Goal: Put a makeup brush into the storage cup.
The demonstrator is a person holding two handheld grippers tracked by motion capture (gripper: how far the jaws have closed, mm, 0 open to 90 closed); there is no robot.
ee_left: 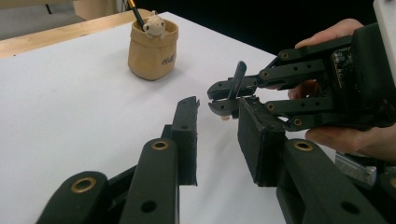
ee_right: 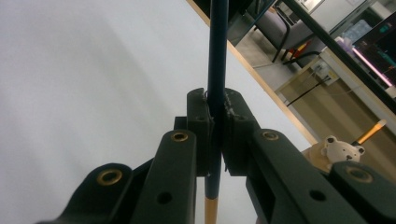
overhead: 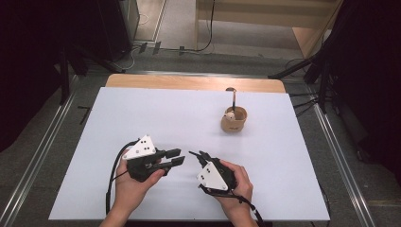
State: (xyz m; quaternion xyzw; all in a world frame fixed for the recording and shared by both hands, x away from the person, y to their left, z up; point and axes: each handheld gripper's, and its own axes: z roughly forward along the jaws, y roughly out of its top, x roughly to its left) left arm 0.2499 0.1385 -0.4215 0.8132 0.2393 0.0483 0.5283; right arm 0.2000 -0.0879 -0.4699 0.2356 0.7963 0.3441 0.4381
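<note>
My right gripper (overhead: 195,154) (ee_right: 215,100) is shut on a thin dark blue stick (ee_right: 217,56) with a yellow lower end; the stick passes straight through the pinched jaws. In the left gripper view that gripper (ee_left: 215,95) is at right in a hand, with the stick (ee_left: 237,77) poking up from its tips. My left gripper (overhead: 176,157) (ee_left: 217,109) stands open just left of it, tips almost touching the right one's tips, with nothing between its jaws. Both rest low over the near middle of the white table (overhead: 156,113).
A tan cup (overhead: 233,120) (ee_left: 152,49) stands at the far right of the table, holding a small bear figure (ee_left: 153,24) (ee_right: 334,149) and a brush (overhead: 232,97) (ee_right: 371,131). A wooden strip (overhead: 189,82) runs along the table's far edge.
</note>
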